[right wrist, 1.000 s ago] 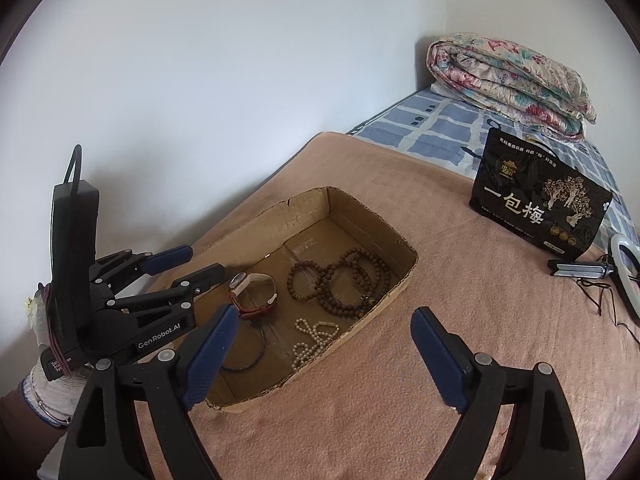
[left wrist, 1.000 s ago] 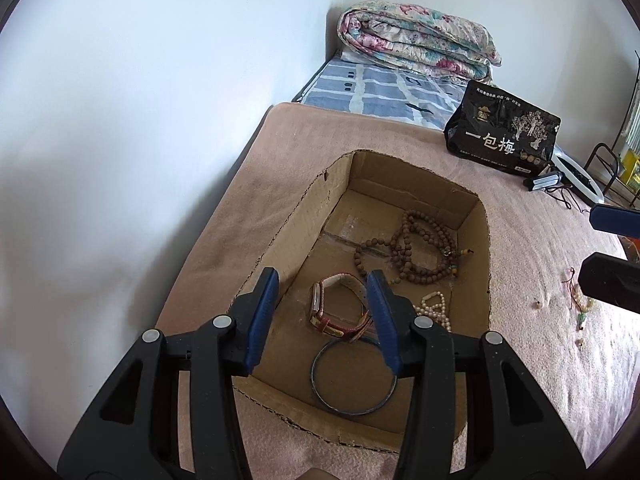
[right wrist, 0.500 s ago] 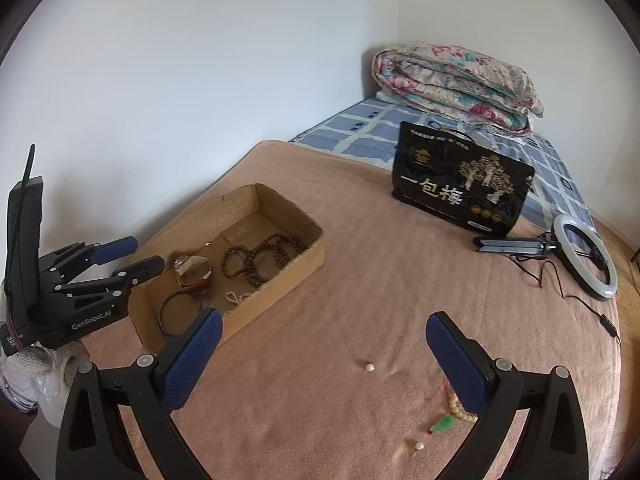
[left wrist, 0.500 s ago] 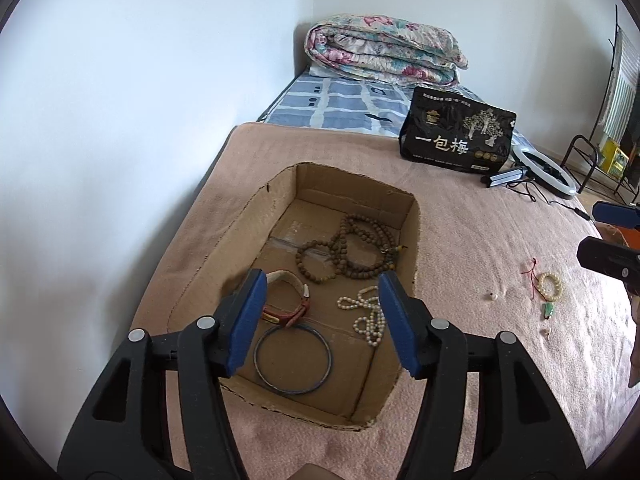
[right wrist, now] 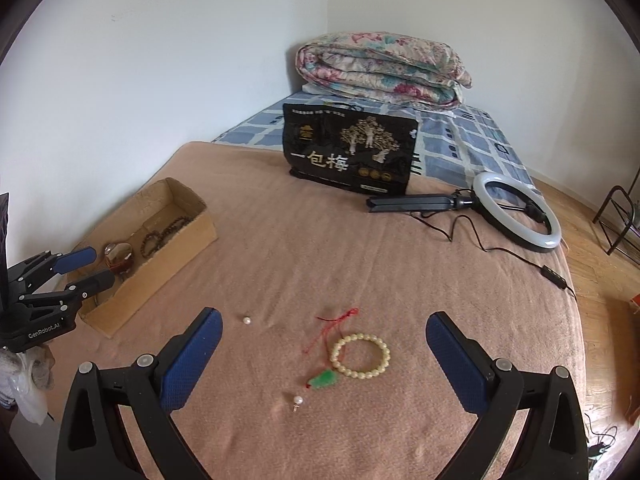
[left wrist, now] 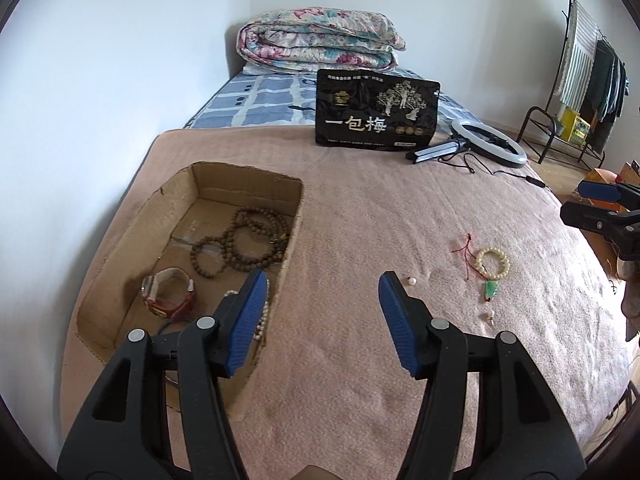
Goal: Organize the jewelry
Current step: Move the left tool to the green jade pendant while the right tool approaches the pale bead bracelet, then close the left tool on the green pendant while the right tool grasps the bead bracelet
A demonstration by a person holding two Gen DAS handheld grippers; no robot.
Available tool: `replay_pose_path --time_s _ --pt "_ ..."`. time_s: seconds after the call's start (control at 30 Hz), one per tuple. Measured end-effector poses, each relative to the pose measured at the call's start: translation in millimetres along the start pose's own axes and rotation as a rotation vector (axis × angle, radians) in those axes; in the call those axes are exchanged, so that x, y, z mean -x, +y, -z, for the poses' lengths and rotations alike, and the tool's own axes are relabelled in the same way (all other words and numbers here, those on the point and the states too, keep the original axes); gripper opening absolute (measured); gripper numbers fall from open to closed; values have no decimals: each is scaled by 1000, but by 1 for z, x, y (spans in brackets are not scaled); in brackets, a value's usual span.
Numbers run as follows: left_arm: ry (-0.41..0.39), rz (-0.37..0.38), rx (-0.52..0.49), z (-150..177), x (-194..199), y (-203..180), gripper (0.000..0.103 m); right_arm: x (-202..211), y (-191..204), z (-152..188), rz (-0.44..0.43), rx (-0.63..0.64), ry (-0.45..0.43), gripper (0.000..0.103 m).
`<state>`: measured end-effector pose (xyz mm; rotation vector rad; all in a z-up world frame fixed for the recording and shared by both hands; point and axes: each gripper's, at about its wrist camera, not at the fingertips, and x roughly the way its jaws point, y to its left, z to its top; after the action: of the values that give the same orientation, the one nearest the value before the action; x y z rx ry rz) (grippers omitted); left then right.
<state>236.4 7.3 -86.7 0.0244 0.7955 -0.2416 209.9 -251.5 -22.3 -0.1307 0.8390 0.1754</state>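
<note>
A cardboard box (left wrist: 248, 182) (right wrist: 188, 236) on the pink blanket holds brown bead strings (left wrist: 240, 240), a red watch (left wrist: 168, 296) and white beads. Loose on the blanket lie a cream bead bracelet (left wrist: 493, 263) (right wrist: 360, 355), a green pendant on red cord (left wrist: 491, 290) (right wrist: 324, 379), a pearl (left wrist: 411, 280) (right wrist: 247, 320) and a pearl earring (left wrist: 491, 315) (right wrist: 297, 401). My left gripper (left wrist: 322, 316) (right wrist: 76, 268) is open and empty at the box's right wall. My right gripper (right wrist: 324, 360) (left wrist: 592, 204) is open and empty, low over the bracelet and pendant.
A black printed bag (left wrist: 376, 114) (right wrist: 348, 154) stands at the back. A ring light with stand and cable (left wrist: 488, 146) (right wrist: 516, 210) lies to its right. A folded floral quilt (left wrist: 320, 38) (right wrist: 380, 66) sits behind. A clothes rack (left wrist: 584, 80) stands beyond the bed's right edge.
Both grippers swung right, away from the box. The left opened wider and left the box interior. The right moved over the loose bracelet and pendant.
</note>
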Motion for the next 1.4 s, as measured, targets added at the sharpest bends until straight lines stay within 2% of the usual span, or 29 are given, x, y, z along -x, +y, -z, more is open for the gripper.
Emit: replay_pose_path --time_s 0.2,0.53,0.73,0.93,1.07,1.2,1.4 --pt "24 46 -15 4 -15 -27 60 -3 -33 15 38 -19 23 103" --pt "73 129 -58 10 -43 -70 59 -30 -71 41 40 -68 91 103" --pt "105 200 -97 14 -57 -104 49 -54 -89 52 4 -114 138 102" --pt "150 273 -149 18 -75 -141 39 -81 -100 55 -53 -149 200 90" --pt "187 313 -182 22 -88 -161 38 -98 -105 54 -94 -182 239 82" --pt "215 312 -217 25 -100 -172 32 -111 -108 53 -121 -201 273 72" --pt "246 296 -241 28 -121 -179 31 -124 -106 49 -150 -210 302 60"
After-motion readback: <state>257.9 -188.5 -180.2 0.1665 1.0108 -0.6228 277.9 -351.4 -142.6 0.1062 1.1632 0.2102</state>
